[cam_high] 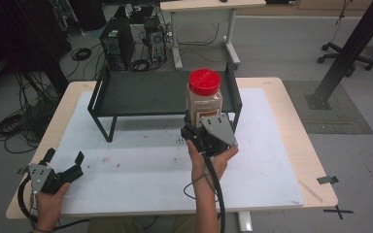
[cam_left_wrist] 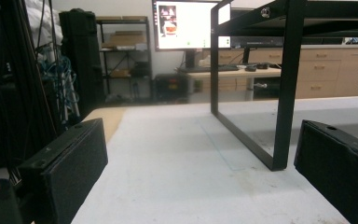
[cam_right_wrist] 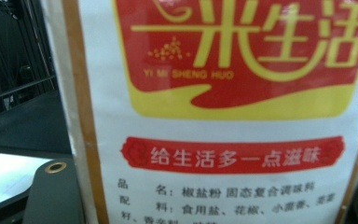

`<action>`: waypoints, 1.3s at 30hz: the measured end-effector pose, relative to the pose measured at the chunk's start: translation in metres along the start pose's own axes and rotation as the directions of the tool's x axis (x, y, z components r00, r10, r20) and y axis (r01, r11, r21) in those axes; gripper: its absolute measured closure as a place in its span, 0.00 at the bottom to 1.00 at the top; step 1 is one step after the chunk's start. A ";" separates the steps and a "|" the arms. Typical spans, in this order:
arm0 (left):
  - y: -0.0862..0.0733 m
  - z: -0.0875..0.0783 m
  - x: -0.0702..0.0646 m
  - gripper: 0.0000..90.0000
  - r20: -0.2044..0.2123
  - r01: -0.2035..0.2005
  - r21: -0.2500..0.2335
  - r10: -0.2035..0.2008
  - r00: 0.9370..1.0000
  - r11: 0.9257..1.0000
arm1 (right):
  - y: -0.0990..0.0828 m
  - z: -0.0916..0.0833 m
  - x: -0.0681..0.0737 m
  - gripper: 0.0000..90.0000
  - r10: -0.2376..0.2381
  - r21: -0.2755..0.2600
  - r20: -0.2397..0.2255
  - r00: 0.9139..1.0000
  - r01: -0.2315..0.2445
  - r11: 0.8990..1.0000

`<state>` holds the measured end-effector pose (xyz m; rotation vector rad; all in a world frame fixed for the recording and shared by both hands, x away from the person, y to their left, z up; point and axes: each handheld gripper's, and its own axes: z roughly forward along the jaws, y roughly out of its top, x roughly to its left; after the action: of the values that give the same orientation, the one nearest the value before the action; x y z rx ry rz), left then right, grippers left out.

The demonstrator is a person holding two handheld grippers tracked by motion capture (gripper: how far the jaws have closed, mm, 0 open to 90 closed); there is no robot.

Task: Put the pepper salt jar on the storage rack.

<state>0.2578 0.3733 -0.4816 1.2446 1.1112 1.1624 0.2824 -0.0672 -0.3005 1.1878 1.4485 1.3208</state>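
High view: right gripper (cam_high: 201,127), forearm reaching toward twelve o'clock, pinches a red-lidded clear plastic spice jar (cam_high: 204,99) upright; left gripper (cam_high: 64,160) rests at seven o'clock, jaws spread.

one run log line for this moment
right gripper: shut on red-lidded plastic seasoning jar, held before black metal shelf | left gripper: open, low over white mat

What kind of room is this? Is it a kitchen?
Probably a lab or workshop, not a kitchen: black computer towers and tangled black cables sit on the grey floor, and a lit computer monitor stands on a desk.
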 end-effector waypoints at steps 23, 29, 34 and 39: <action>0.000 0.000 0.000 0.03 0.001 0.003 0.002 -0.003 1.000 1.000 | 0.022 0.038 0.017 0.29 -0.004 0.001 -0.027 1.000 0.004 1.000; 0.000 0.000 0.000 0.03 0.002 0.002 0.002 -0.002 1.000 1.000 | 0.025 0.050 0.024 0.29 -0.004 -0.001 -0.033 0.999 0.004 1.000; 0.000 0.000 0.000 0.03 0.003 0.004 0.000 -0.004 1.000 1.000 | 0.028 0.060 0.032 0.29 -0.005 -0.001 -0.047 0.999 0.005 1.000; 0.000 0.000 0.000 0.03 0.004 0.002 0.000 -0.002 1.000 1.000 | 0.032 0.071 0.040 0.29 -0.007 -0.003 -0.060 0.998 0.007 1.000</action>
<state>0.2580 0.3734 -0.4816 1.2449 1.1091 1.1574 0.3460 -0.0131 -0.2752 1.1489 1.4921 1.3637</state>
